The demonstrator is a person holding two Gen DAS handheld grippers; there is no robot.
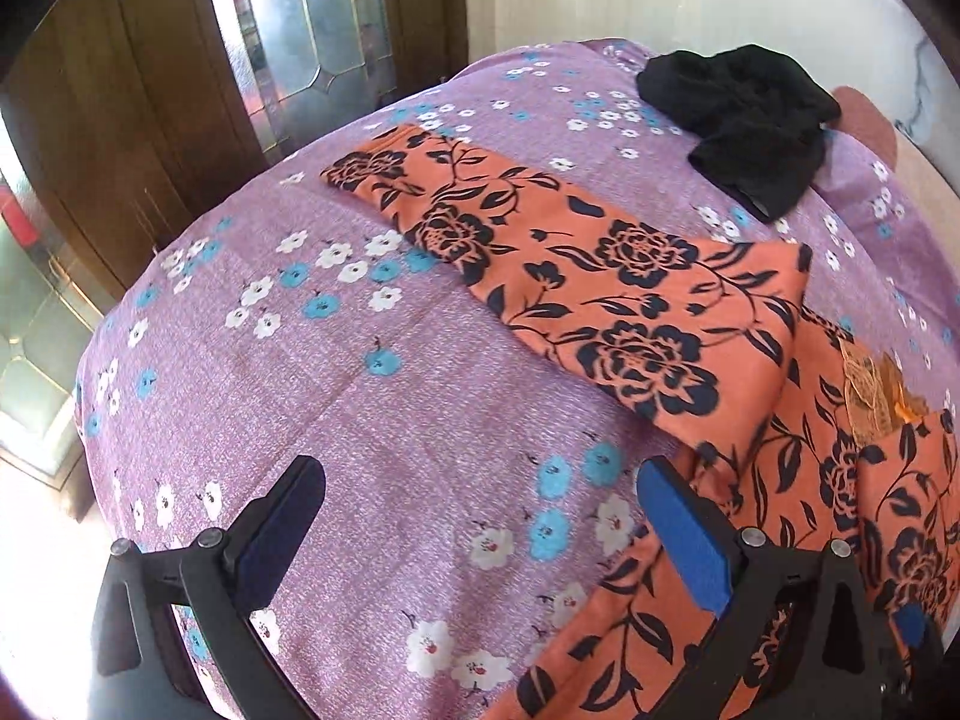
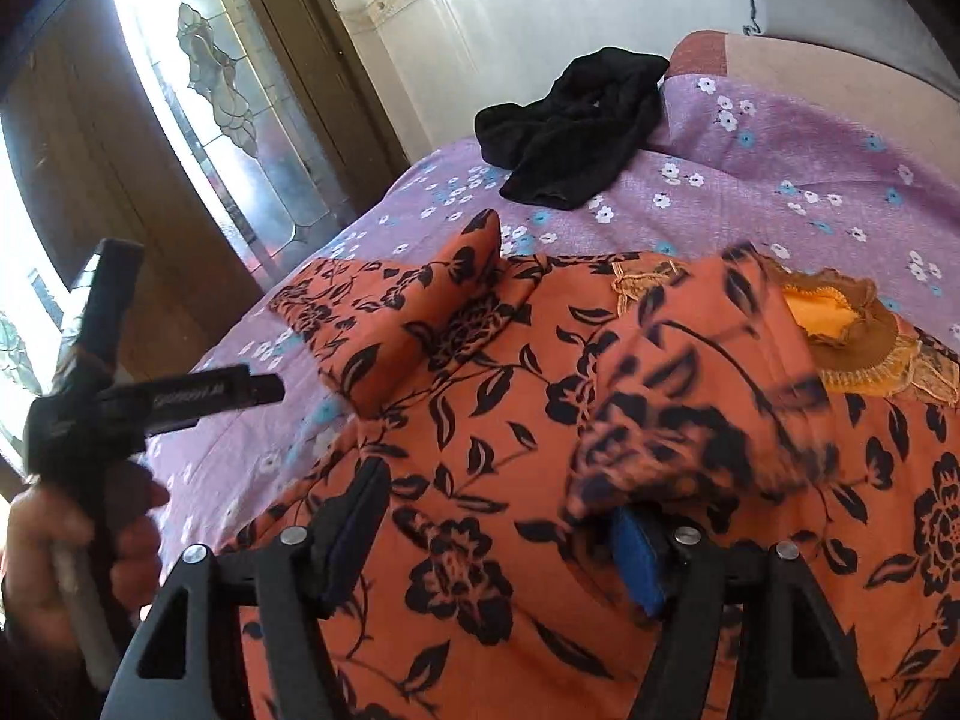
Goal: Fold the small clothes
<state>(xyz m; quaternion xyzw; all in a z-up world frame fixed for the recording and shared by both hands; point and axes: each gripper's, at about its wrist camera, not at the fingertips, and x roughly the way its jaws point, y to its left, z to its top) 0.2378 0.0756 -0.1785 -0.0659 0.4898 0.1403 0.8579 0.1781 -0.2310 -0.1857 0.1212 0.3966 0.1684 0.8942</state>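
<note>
An orange garment with black flowers [image 1: 606,300] lies on the purple floral bedsheet [image 1: 384,420]; one sleeve is folded across it. It fills the right wrist view [image 2: 480,420], its yellow embroidered neckline [image 2: 840,324] at the right. My left gripper [image 1: 480,516] is open and empty above the sheet, beside the garment's left edge. My right gripper [image 2: 498,534] is open just over the garment; a blurred fold of cloth [image 2: 690,408] drapes over its right finger. The left gripper [image 2: 108,384] also shows at the left of the right wrist view.
A crumpled black garment [image 1: 744,120] lies at the far end of the bed, also in the right wrist view [image 2: 576,126]. A wooden door with patterned glass [image 1: 288,30] stands beyond the bed's left edge. A white wall [image 2: 540,6] is behind.
</note>
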